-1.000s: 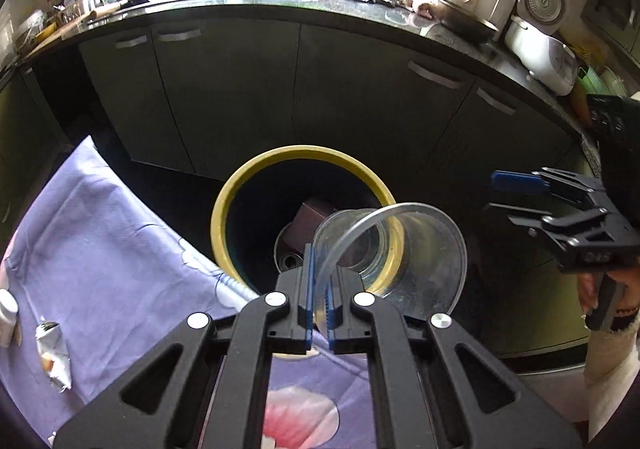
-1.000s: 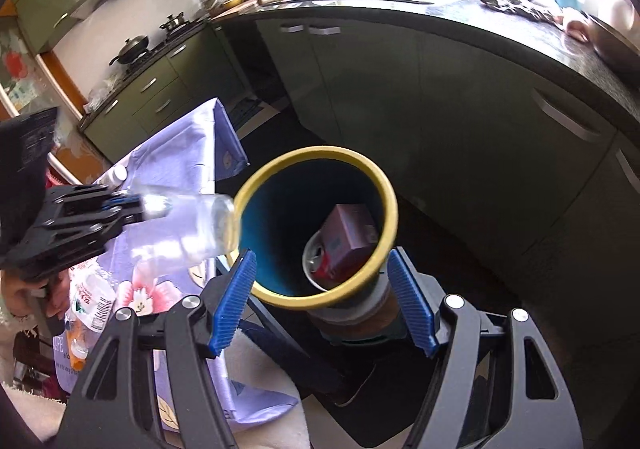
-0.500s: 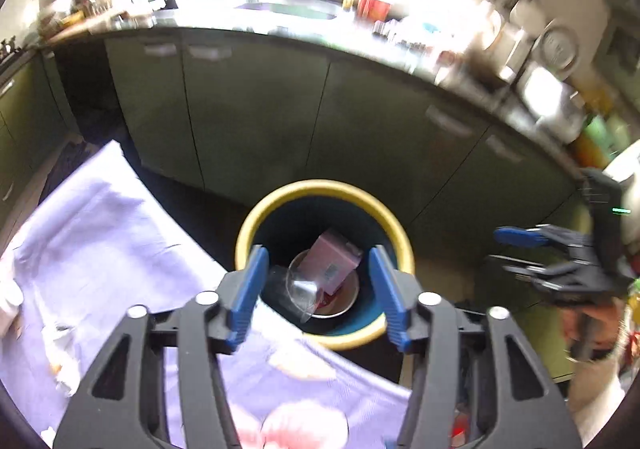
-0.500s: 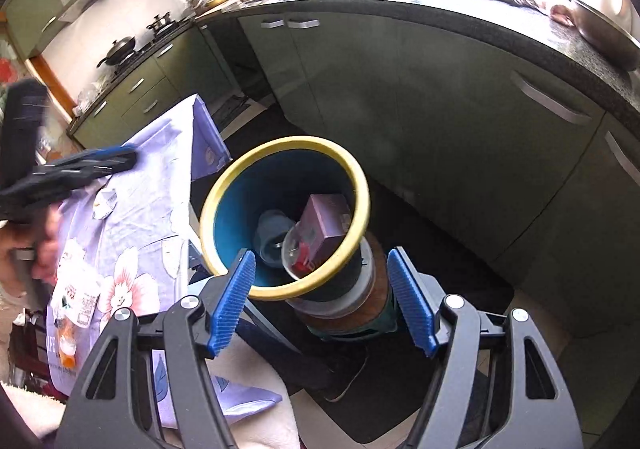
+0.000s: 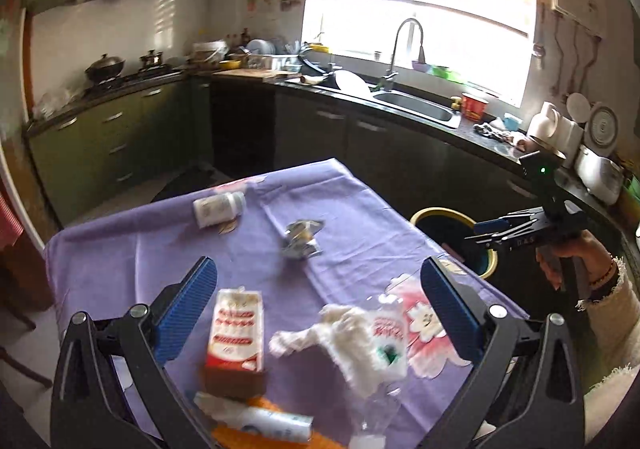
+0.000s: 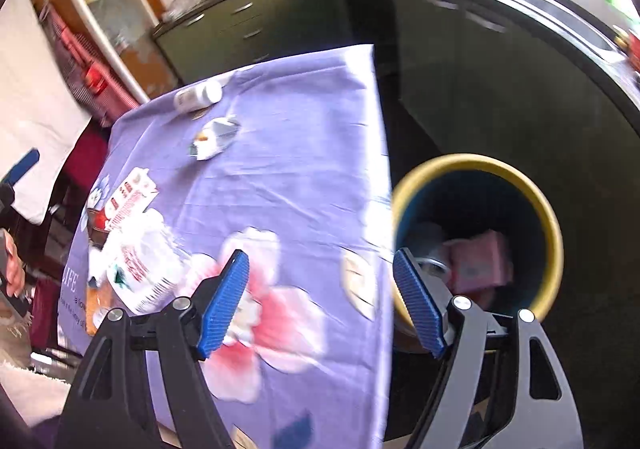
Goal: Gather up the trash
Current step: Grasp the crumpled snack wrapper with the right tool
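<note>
My left gripper (image 5: pixel 320 305) is open and empty above the near end of the purple tablecloth (image 5: pixel 160 241). Under it lie a red-and-white carton (image 5: pixel 236 329), a crumpled white wrapper (image 5: pixel 360 345) and a tube (image 5: pixel 256 419). A white pill bottle (image 5: pixel 218 207) and a crushed silver wrapper (image 5: pixel 302 237) lie farther off. My right gripper (image 6: pixel 322 303) is open and empty over the table's edge, next to the yellow-rimmed bin (image 6: pixel 548 233). The bin holds a pink box (image 6: pixel 478 263) and a clear cup (image 6: pixel 430 261).
Dark kitchen cabinets (image 5: pixel 384 145) and a counter with a sink (image 5: pixel 416 105) run behind the table and bin. The bin (image 5: pixel 436 215) stands just off the table's right edge. The right gripper (image 5: pixel 500 235) shows in the left wrist view over the bin.
My left gripper let the clear cup go into the bin, opened, and swung back left over the table. My right gripper turned left toward the table edge.
</note>
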A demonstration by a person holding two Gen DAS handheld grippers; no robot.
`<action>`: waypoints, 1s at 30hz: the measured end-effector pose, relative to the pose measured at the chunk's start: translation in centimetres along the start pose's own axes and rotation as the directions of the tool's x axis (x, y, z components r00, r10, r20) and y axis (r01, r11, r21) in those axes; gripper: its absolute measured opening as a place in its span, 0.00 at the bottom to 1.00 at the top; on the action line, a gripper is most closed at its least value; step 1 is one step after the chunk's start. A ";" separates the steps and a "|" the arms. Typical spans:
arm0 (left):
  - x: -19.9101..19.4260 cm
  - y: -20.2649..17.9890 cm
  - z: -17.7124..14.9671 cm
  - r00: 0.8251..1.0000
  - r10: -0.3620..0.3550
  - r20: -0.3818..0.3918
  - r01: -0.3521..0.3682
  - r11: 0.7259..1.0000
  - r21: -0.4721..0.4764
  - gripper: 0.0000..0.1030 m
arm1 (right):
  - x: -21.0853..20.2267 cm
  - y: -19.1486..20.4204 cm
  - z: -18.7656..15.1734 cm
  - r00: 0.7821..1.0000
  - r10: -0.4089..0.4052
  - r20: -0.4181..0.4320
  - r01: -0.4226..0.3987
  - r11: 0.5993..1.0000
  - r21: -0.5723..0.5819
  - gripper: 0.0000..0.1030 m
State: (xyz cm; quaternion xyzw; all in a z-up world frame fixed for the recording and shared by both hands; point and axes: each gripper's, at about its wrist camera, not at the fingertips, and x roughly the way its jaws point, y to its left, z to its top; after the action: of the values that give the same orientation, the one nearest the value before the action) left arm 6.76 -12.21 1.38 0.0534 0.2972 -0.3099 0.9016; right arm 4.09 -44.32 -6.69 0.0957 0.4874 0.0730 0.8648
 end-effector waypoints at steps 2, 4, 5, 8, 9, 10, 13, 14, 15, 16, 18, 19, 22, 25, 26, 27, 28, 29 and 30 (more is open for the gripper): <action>-0.4 2.1 -1.3 0.999 0.033 -0.010 -0.033 0.999 -0.022 0.94 | 1.9 2.6 1.5 0.999 0.041 -0.029 -0.041 0.999 -0.034 0.72; -0.9 4.0 -2.3 0.998 0.054 -0.013 -0.054 0.998 -0.033 0.94 | 3.6 4.8 3.1 0.997 0.051 -0.052 -0.055 0.996 -0.072 0.74; -1.1 4.5 -2.7 0.998 0.064 -0.012 -0.065 0.997 -0.037 0.94 | 4.6 5.8 4.2 0.996 0.054 -0.067 -0.059 0.995 -0.075 0.74; -1.4 6.1 -3.6 0.997 0.072 -0.016 -0.073 0.996 -0.058 0.94 | 7.4 8.0 7.1 0.986 0.112 -0.126 -0.117 0.993 -0.030 0.74; -1.4 6.4 -3.9 0.997 0.070 -0.019 -0.071 0.996 -0.063 0.94 | 8.4 8.4 8.1 0.984 0.111 -0.141 -0.114 0.993 -0.013 0.74; -1.4 6.6 -4.1 0.998 0.067 -0.021 -0.068 0.996 -0.063 0.94 | 9.4 9.1 9.3 0.982 0.104 -0.157 -0.104 0.995 0.003 0.73; -1.4 7.1 -4.8 0.997 0.077 -0.016 -0.078 0.996 -0.036 0.94 | 11.9 10.2 11.9 0.973 0.096 -0.211 -0.083 0.994 0.070 0.70; -1.5 7.2 -4.9 0.996 0.083 -0.012 -0.083 0.996 -0.025 0.94 | 12.7 10.3 12.5 0.967 0.100 -0.236 -0.077 0.992 0.103 0.70; -1.5 7.3 -4.9 0.996 0.084 -0.008 -0.084 0.996 -0.015 0.94 | 13.5 10.4 13.0 0.960 0.097 -0.262 -0.064 0.989 0.131 0.70; -1.6 7.5 -5.0 0.997 0.080 -0.003 -0.080 0.997 -0.009 0.94 | 14.5 10.6 13.5 0.954 0.087 -0.289 -0.043 0.987 0.153 0.70; -1.8 8.0 -5.2 0.998 0.067 0.006 -0.067 0.998 -0.002 0.94 | 16.0 10.5 13.9 0.941 0.066 -0.333 -0.003 0.983 0.186 0.69; -1.8 8.1 -5.2 0.998 0.061 0.008 -0.061 0.998 0.000 0.94 | 16.8 10.6 14.2 0.934 0.058 -0.353 0.016 0.979 0.203 0.67; -1.7 8.9 -5.4 0.999 0.051 0.009 -0.051 0.999 0.004 0.94 | 18.6 10.9 14.8 0.922 0.024 -0.388 0.063 0.975 0.212 0.66; -1.7 9.4 -5.7 0.999 0.036 0.003 -0.036 0.999 -0.001 0.94 | 20.5 11.5 15.5 0.909 -0.018 -0.415 0.107 0.975 0.192 0.64; -1.7 9.6 -5.9 0.999 0.032 0.003 -0.032 0.999 -0.003 0.94 | 21.0 11.7 15.7 0.907 -0.029 -0.420 0.117 0.976 0.185 0.62; -1.7 9.8 -6.0 1.000 0.031 0.004 -0.031 1.000 -0.003 0.94 | 21.3 11.8 15.8 0.906 -0.035 -0.423 0.123 0.976 0.182 0.61; -1.8 9.9 -6.1 1.000 0.030 0.005 -0.030 1.000 -0.005 0.94 | 21.7 11.9 16.0 0.902 -0.044 -0.429 0.130 0.977 0.172 0.59; -1.8 10.1 -6.2 1.000 0.029 0.004 -0.029 1.000 -0.007 0.94 | 21.9 12.1 16.0 0.898 -0.052 -0.437 0.136 0.977 0.163 0.57; -1.8 10.2 -6.3 1.000 0.028 0.003 -0.028 1.000 -0.010 0.94 | 22.1 12.2 16.0 0.894 -0.060 -0.444 0.142 0.978 0.154 0.55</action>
State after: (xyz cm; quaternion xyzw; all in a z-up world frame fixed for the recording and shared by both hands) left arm 8.48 -1.32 -3.67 0.0526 0.2967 -0.2959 0.9064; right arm 28.78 -29.09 -14.03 0.1299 0.6780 0.0024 0.7235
